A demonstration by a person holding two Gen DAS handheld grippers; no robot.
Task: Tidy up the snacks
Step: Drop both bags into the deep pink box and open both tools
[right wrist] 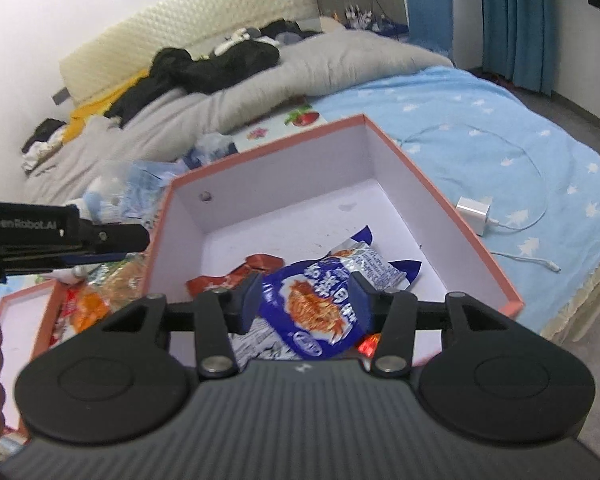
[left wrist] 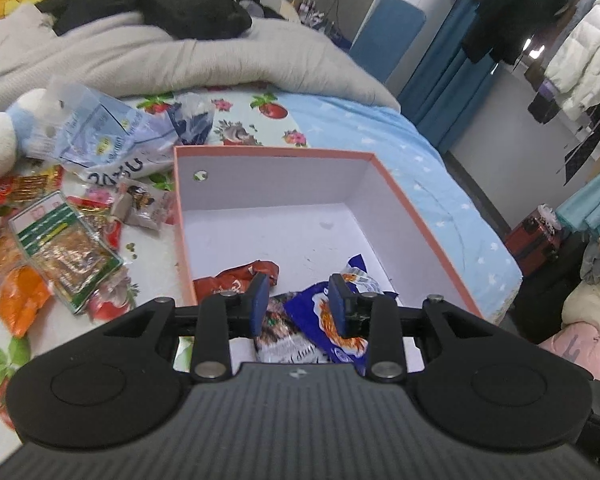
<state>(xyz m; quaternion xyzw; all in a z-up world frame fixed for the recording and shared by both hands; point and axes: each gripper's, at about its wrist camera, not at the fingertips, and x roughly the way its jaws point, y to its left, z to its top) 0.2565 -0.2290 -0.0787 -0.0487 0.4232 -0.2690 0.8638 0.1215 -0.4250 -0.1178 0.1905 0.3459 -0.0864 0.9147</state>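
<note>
Hovering over the pink-rimmed box point(right wrist: 452, 216) on the bed point(right wrist: 500, 148), the right hand-held gripper point(right wrist: 306, 300) is standing with its jaws apart and empty, the crinkly blue snack packet point(right wrist: 312, 304) lying loose in the box below beside a red foil packet point(left wrist: 236, 278). The left hand-held gripper point(left wrist: 298, 304) is likewise parted, holding nothing. Reaching next for the flat, glossy packets point(left wrist: 64, 248) heaped left of the box, pinching a sealed edge should be working best, since slick film slides.
</note>
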